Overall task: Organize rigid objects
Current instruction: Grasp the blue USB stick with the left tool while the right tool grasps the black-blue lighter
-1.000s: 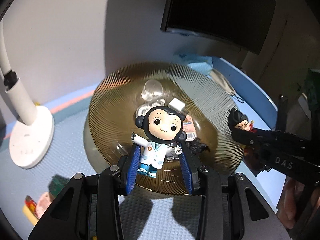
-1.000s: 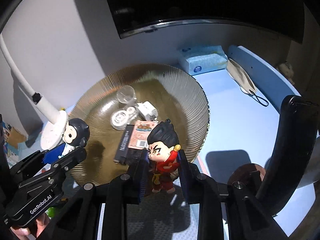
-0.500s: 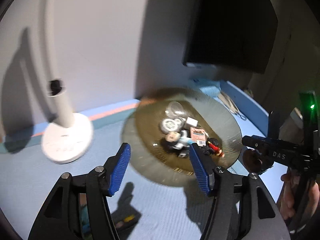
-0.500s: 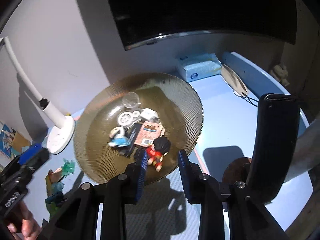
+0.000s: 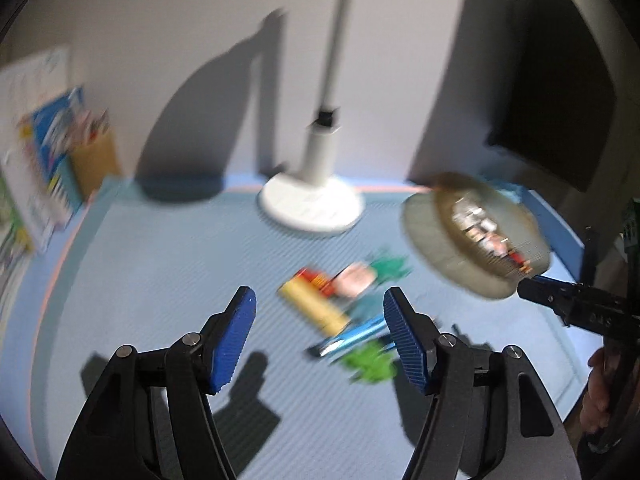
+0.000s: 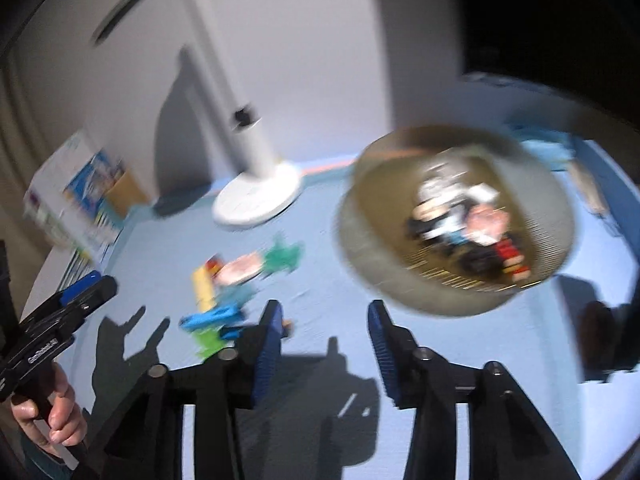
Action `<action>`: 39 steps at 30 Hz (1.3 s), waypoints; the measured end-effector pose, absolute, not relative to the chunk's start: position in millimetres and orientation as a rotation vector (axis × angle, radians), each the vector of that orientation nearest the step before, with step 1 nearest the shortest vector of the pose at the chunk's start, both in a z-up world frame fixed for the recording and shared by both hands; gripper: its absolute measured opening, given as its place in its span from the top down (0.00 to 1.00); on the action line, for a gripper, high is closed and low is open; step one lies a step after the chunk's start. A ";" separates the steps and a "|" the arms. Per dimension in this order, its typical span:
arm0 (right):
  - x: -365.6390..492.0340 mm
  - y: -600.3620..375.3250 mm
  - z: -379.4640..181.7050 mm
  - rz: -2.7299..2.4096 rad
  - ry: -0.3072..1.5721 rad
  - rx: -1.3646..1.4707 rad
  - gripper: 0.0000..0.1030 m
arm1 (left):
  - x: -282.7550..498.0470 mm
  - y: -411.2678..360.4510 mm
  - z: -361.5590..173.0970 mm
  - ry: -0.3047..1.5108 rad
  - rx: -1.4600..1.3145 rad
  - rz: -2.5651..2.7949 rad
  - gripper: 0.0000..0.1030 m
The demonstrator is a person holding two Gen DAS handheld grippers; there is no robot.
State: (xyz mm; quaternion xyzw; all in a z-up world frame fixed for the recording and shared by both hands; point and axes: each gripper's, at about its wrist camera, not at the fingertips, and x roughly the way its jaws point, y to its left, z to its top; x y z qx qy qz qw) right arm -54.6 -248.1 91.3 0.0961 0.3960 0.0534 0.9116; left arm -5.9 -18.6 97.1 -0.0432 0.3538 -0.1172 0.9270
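Note:
Both views are motion-blurred. The brown ribbed glass dish (image 5: 436, 248) (image 6: 360, 256) holds the red-robed figure (image 6: 510, 254), the white-coated monkey figure (image 6: 440, 204) and other small items. A loose pile of toys lies on the blue mat: a yellow block (image 5: 316, 308) (image 6: 202, 284), a blue piece (image 5: 348, 338) (image 6: 212, 318), a green piece (image 5: 370, 362) and a teal one (image 6: 284, 256). My left gripper (image 5: 319, 304) hovers over this pile, its jaws opening and empty. My right gripper (image 6: 325, 312) is between pile and dish, its jaws opening with nothing in them.
A white desk lamp base (image 5: 312, 204) (image 6: 256, 196) stands at the back of the mat. Colourful boxes (image 5: 52, 152) (image 6: 80, 200) lean at the far left. A dark monitor (image 5: 560, 100) hangs behind the dish. A hand (image 6: 52, 412) holds the left gripper's handle.
Both grippers let go of their figures, which now lie in the dish. Both then swung left, away from the dish toward the toy pile, with jaws standing wider.

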 end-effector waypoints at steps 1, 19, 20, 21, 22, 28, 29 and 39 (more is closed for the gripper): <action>-51.6 -237.8 83.4 0.140 0.826 0.199 0.55 | -5.5 -12.2 87.1 0.740 -0.093 -0.223 0.37; -35.0 -198.3 7.4 0.241 0.814 0.105 0.43 | -3.0 -6.5 14.8 0.811 -0.026 -0.174 0.37; -34.8 -196.5 7.4 0.238 0.813 0.097 0.42 | -3.6 -7.0 15.1 0.807 -0.023 -0.174 0.37; -34.6 -195.3 7.2 0.234 0.813 0.089 0.42 | -4.4 -7.6 15.4 0.804 -0.019 -0.173 0.37; -34.6 -194.4 7.0 0.232 0.814 0.085 0.42 | -5.0 -8.1 15.5 0.801 -0.016 -0.174 0.37; -33.5 -196.1 6.9 0.219 0.816 0.078 0.42 | -6.8 -8.2 16.7 0.794 -0.012 -0.177 0.37; -33.1 -196.3 7.0 0.214 0.820 0.078 0.42 | -7.2 -8.3 17.0 0.793 -0.011 -0.178 0.37; -35.3 -180.6 23.0 0.246 0.870 -0.163 0.41 | -8.5 -9.9 18.0 0.790 0.002 -0.181 0.37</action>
